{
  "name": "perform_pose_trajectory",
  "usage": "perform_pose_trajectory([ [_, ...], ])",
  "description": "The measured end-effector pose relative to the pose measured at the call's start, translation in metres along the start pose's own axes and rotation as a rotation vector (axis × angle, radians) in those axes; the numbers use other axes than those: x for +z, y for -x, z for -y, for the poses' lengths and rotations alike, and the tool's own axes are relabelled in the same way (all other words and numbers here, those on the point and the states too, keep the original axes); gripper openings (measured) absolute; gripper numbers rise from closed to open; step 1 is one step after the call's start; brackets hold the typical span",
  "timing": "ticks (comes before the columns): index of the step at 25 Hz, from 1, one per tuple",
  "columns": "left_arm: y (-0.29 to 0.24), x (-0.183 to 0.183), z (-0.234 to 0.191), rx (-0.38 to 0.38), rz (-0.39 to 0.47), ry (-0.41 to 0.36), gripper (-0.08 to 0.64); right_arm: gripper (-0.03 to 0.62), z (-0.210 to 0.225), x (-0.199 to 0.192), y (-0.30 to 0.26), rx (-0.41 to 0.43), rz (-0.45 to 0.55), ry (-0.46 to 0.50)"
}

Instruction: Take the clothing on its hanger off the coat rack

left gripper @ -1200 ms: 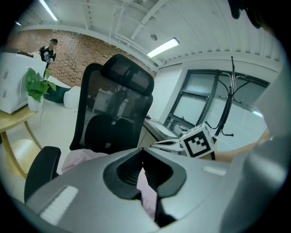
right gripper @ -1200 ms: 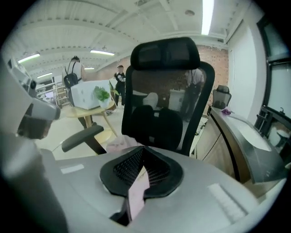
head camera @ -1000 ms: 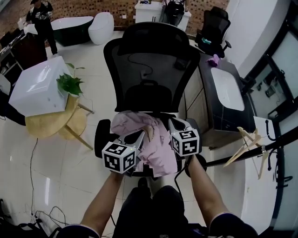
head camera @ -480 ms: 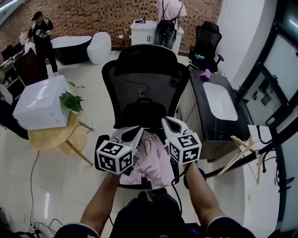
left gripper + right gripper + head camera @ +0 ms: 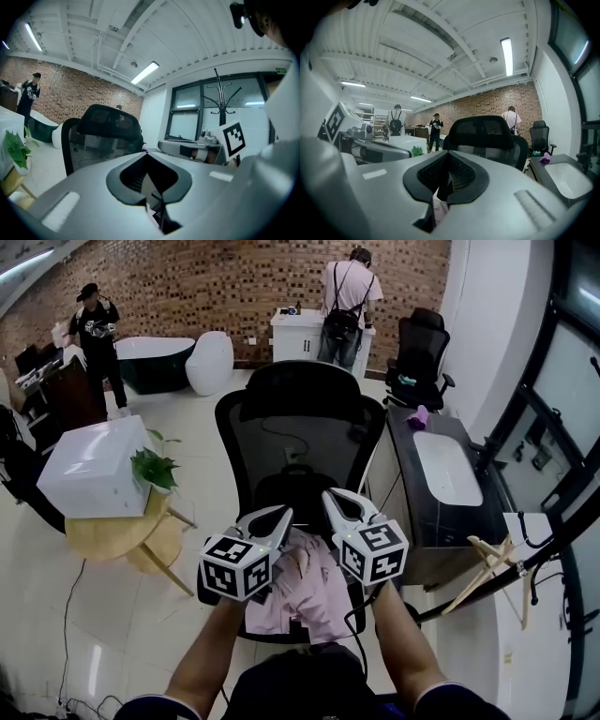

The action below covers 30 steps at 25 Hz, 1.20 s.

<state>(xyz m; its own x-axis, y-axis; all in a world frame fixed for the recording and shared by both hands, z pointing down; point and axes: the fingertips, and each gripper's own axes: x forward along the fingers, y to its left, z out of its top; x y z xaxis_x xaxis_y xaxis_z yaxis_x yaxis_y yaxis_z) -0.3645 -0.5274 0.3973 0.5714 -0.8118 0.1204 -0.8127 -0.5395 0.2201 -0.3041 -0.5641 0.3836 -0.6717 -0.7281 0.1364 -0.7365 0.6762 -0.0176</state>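
I count two grippers, both level over the seat, each with a marker cube. The left gripper (image 5: 279, 513) has its jaws together; the right gripper (image 5: 330, 494) is closed too. A sliver of pink shows low in the right one's slit, and I cannot tell whether any cloth is pinched.

There is one pink garment (image 5: 314, 601), soft and crumpled; it lies at 6 o'clock from the jaw tips, over the seat of the black mesh chair (image 5: 300, 442), off the rack. At 4 o'clock one bare wooden hanger (image 5: 489, 559), triangular, hangs on the single black coat rack (image 5: 433, 611). A second black chair (image 5: 419, 352) stands at 1 o'clock. At 9 o'clock one round wooden table (image 5: 108, 535) carries one glossy white box (image 5: 89, 470) and one leafy plant (image 5: 155, 470).
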Motion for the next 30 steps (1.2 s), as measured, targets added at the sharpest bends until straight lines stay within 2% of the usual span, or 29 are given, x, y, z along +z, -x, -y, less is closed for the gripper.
perform_pose_trajectory([
  [30, -0.004, 0.006, 0.002, -0.009, 0.01, -0.005, 0.009, 0.002, 0.0, 0.019, -0.003, 0.017, 0.031, 0.007],
])
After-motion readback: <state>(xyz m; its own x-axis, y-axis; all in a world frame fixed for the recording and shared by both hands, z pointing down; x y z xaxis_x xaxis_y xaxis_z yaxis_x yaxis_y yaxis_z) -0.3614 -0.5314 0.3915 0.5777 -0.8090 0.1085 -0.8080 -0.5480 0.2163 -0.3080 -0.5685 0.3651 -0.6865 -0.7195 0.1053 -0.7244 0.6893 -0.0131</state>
